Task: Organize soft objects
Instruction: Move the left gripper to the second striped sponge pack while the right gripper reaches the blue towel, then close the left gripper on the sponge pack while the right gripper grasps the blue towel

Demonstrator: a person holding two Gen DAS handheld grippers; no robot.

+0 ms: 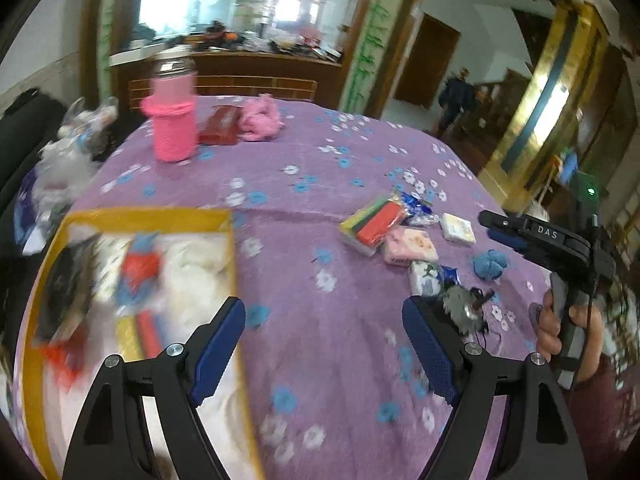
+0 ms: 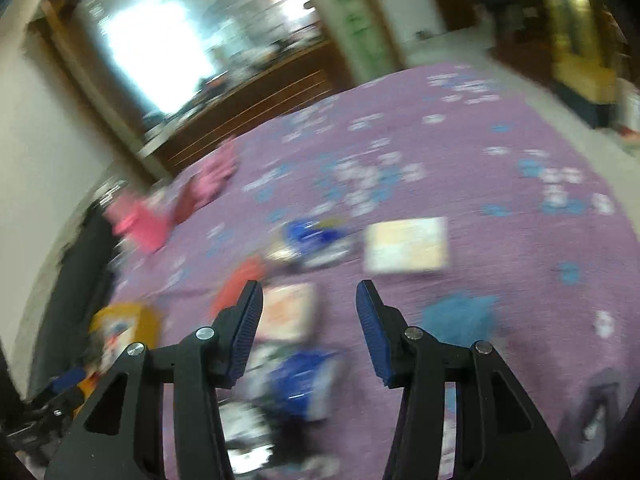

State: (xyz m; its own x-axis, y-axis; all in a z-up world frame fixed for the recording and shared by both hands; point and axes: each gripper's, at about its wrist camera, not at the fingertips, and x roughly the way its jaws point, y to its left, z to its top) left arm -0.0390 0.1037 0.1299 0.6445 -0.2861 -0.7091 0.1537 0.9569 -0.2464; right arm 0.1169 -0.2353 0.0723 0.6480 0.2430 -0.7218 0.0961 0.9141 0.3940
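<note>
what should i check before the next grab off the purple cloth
1. Left gripper empty, jaws apart: ok.
2. Right gripper empty, jaws apart: ok.
3. Yellow-rimmed box has room for more: cannot tell, blurred.
4. Loose items left on the purple cloth: the sponge pack, pink packet, blue yarn ball: ok, in the open.
5. Right gripper lined up on one item: cannot tell, its view is smeared.
6. Pink-sleeved bottle upright, far from the pile: ok.
</note>
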